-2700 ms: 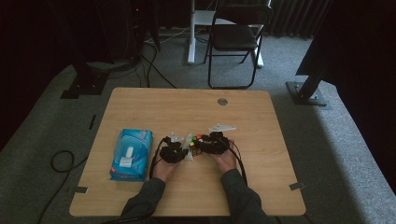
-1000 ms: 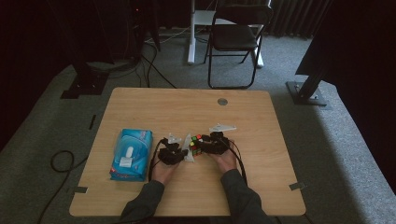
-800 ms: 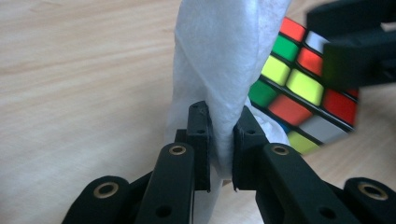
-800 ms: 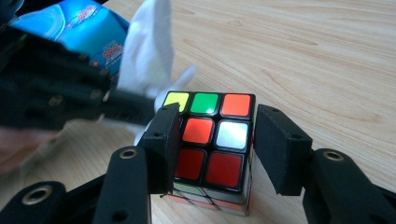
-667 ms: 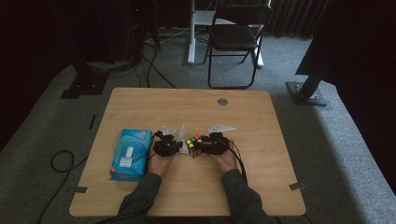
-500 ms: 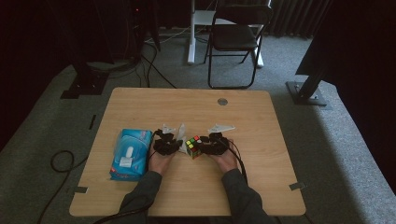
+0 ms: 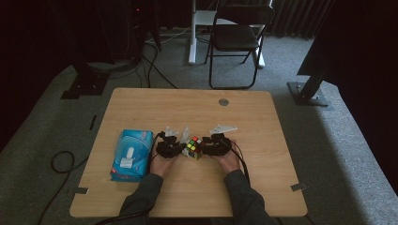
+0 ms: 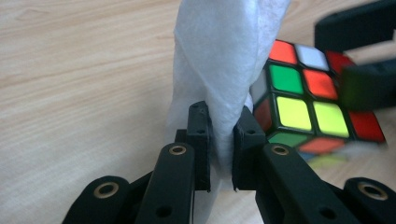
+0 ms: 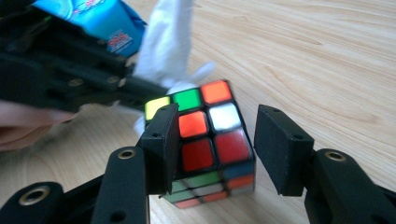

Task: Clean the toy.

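The cube [image 7: 194, 147] is sitting on the table [image 7: 263, 122], in the middle of the high view, right between the two grippers; its faces are all mixed up, red, green, yellow, orange and white; in the right gripper view it is filling the middle of the frame, and in the left gripper view it is showing at the right side.

The left gripper [image 8: 221, 140] is pinching a white wipe [image 8: 224, 56] tight between its jaws; the wipe is standing up from the jaws toward the top of that frame, just beside the cube; I cannot tell if the wipe is touching the cube.

The right gripper [image 9: 218, 151] is reaching around the cube with its jaws apart; the left jaw is sitting on or very near the cube's top, and the right jaw is standing clear of it with a gap; so it is not squeezing the cube yet.

A blue pack [image 7: 132, 153] of wipes is lying at the left of the table in the high view, near the left hand [image 7: 162, 164]; a chair [image 7: 237, 37] is standing on the floor at the top of that frame.

I think the job is wiping the cube; the wipe is already out and gripped; the cube is not yet held firm, and the rubbing looks like it is still to come.
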`<action>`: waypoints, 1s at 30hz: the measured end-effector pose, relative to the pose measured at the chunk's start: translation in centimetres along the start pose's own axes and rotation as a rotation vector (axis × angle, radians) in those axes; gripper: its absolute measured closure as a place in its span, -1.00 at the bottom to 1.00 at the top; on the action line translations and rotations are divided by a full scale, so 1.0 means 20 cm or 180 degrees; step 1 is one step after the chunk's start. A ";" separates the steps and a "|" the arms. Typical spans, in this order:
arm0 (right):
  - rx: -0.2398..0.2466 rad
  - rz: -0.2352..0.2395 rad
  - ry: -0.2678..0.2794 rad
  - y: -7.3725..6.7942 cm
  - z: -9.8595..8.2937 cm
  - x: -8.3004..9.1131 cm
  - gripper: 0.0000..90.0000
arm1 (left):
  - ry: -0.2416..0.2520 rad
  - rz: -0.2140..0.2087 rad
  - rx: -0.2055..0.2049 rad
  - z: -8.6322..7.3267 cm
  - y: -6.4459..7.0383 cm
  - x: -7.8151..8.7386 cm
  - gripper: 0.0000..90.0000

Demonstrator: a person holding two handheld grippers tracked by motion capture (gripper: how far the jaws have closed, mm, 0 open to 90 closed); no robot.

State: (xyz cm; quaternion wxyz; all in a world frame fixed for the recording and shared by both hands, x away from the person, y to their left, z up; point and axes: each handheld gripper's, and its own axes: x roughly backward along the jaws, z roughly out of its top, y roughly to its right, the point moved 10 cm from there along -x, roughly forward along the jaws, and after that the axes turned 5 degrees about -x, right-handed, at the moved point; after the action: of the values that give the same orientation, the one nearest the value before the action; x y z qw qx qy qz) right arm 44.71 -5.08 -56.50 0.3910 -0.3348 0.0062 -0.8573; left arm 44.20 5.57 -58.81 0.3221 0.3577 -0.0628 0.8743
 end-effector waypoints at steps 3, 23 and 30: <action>-0.0020 -0.0034 0.0009 0.02 0.00 0.01 0.10 | -0.0011 -0.0006 -0.0007 -0.01 0.02 0.01 0.79; -0.0173 -0.0147 0.0064 0.07 0.02 0.02 0.38 | -0.0038 -0.0178 -0.0182 -0.03 0.11 0.02 0.79; -0.0187 -0.0125 0.0060 0.07 0.02 0.02 0.40 | 0.0036 -0.0055 -0.0170 0.00 0.07 0.05 0.79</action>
State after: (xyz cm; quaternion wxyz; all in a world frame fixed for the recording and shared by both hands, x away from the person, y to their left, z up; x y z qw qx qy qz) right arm 45.60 -6.16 -56.38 0.3640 -0.3381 0.0286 -0.8674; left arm 42.86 5.00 -57.88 0.3394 0.3446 -0.0813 0.8715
